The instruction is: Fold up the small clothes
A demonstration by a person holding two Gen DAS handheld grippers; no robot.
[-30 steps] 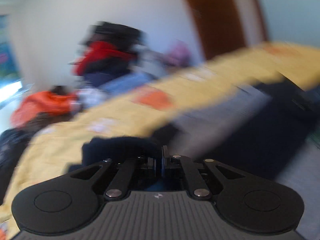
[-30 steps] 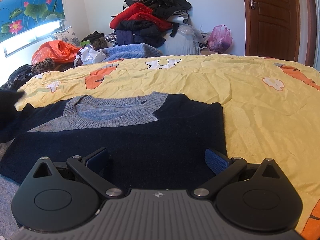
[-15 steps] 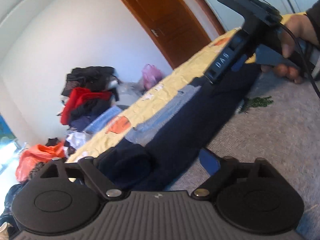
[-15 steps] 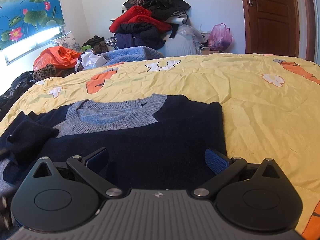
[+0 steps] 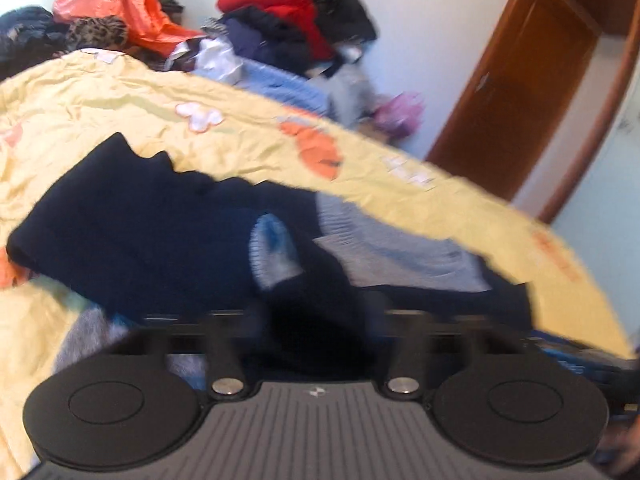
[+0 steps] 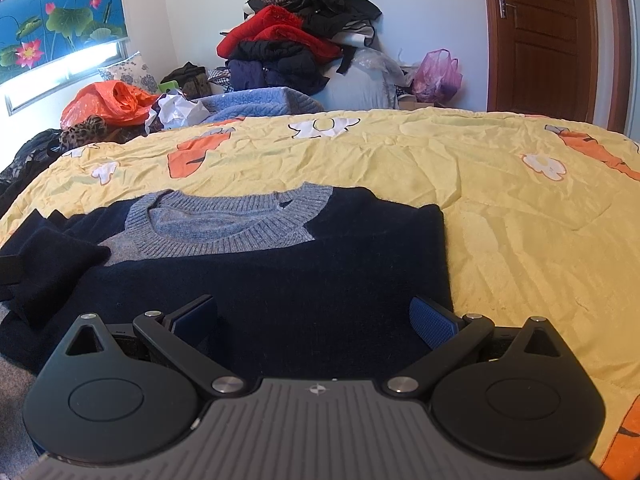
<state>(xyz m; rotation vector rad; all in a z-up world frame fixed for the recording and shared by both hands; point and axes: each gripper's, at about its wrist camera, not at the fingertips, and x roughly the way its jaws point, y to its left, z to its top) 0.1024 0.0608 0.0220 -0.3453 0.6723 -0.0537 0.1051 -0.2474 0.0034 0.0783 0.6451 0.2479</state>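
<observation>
A navy sweater (image 6: 280, 280) with a grey ribbed collar lies flat on the yellow bedsheet (image 6: 480, 200), and its left sleeve (image 6: 48, 264) is folded in over the body. My right gripper (image 6: 316, 320) hovers open over the lower hem with nothing between its blue pads (image 6: 434, 322). The left wrist view is blurred. There my left gripper (image 5: 316, 320) is closing its jaws on a bunch of the sweater's (image 5: 140, 232) dark fabric, and its fingertips are hidden in the cloth.
Against the far wall stands a tall pile of clothes (image 6: 296, 40), with an orange bag (image 6: 108, 104) and a pink bag (image 6: 438, 76) beside it. A brown door (image 6: 548, 32) is at the right. A grey blanket (image 6: 12, 400) lies under the sweater's left edge.
The left gripper dropped the sleeve onto the sweater's left side, opened, rolled level and closed again on dark fabric. The right gripper stayed still and open.
</observation>
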